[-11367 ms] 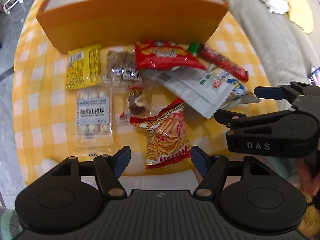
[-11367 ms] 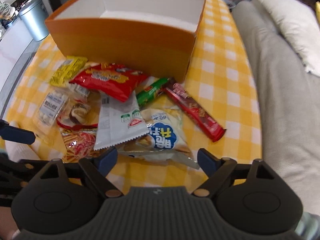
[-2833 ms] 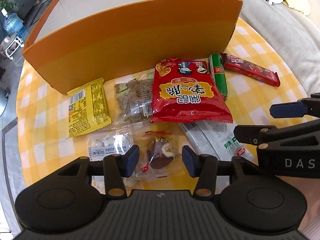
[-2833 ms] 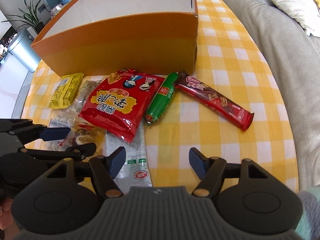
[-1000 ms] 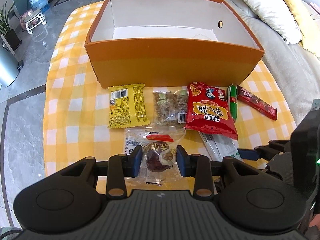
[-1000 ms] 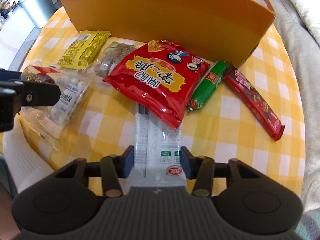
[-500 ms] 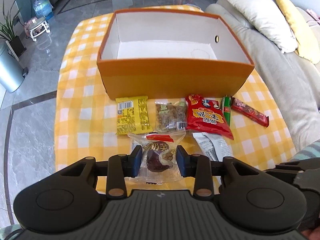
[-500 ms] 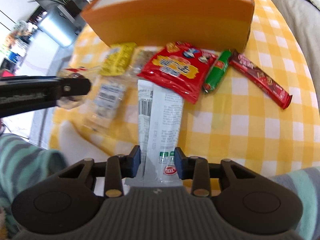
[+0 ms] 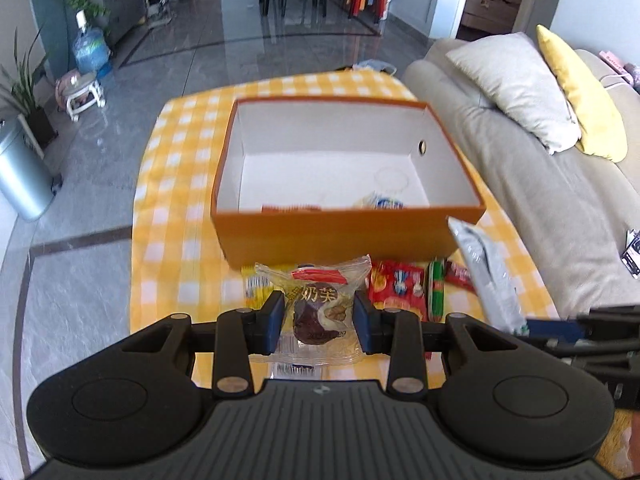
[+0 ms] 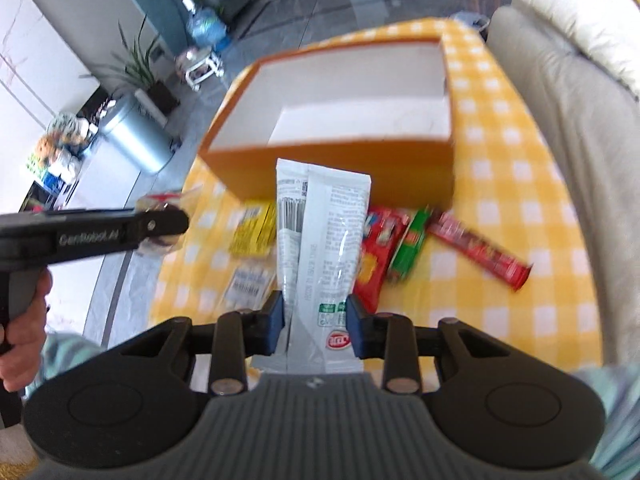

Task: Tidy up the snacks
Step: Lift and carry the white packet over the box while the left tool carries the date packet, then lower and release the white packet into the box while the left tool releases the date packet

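Both packets are lifted clear of the worktop (image 9: 172, 216), so the step in hand reads as carrying them over the near wall of the orange box (image 9: 344, 236) and letting them go inside. To do it well, each packet should pass above the near rim before any release, since the long one hangs forward and could catch that wall. The two tools sit close together, so staggering the drops, or aiming one left and one right in the box, would keep them from knocking.

The left hand-held gripper (image 9: 319, 322) is partly closed, its blue pads pressing the sides of the clear-wrapped date sweet (image 9: 316, 312), which hangs above the near row of snacks. The right hand-held gripper (image 10: 315, 329) is narrowly closed on the lower end of the long white packet (image 10: 320, 248); the packet stands up and forward toward the box.

Left lying between box and near edge are the yellow packet (image 10: 252, 236), the red bag (image 10: 378, 248), the green stick (image 10: 408, 250) and the red bar (image 10: 480, 252). A few packets already show on the box floor.
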Tool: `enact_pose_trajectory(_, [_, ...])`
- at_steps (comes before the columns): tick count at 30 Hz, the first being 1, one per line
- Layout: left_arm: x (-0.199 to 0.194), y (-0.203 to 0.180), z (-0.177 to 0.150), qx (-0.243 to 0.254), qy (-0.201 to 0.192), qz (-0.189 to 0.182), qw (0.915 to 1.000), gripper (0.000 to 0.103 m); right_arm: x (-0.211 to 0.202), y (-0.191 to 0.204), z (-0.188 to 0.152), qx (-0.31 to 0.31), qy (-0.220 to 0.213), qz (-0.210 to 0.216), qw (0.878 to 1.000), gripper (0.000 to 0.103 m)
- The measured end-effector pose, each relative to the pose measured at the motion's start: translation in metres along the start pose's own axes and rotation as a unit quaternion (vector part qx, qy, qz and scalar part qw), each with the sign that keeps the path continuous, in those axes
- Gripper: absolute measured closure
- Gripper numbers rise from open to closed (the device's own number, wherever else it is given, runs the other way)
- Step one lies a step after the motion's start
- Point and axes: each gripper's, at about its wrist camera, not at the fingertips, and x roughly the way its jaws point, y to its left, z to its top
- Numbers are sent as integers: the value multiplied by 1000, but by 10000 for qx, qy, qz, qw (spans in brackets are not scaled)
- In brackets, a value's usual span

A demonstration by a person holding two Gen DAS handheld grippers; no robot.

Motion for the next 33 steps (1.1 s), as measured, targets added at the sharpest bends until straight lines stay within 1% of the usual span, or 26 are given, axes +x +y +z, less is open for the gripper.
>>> enact_pose_trajectory(8, [-5,-14,40,454,-318,98,9984,62,-12,-8,50,-138,-444,-136,9988,72])
enact_pose_trajectory(10, [-3,-16,51,530,-378,113,9978,62,-11,-7,64,-181,-513,-147,9984,72])
enact_pose_trajectory(13, [3,-18,67,634,-440,253,9967,62,-7,-5,84,-294,-600,-179,9976,72])
enact_pose_trajectory(17, [17,-12,85,617,-426,352,9966,62,6,0,110,-468,-641,-289,9964,73])
enact_pose_trajectory(20, [32,-8,97,642,-319,467,9963,62,23,3,126,-558,-563,-362,9962,72])
enact_pose_trajectory(25, [65,-2,110,620,83,419,9972,62,62,5,150,-845,-280,-708,9935,72])
enact_pose_trajectory(29, [94,-3,113,766,413,475,9951,62,96,5,160,-1133,15,-1030,9882,72])
enact_pose_trajectory(33, [119,-1,115,790,693,512,9931,62,123,1,166,-1262,306,-1169,9846,72])
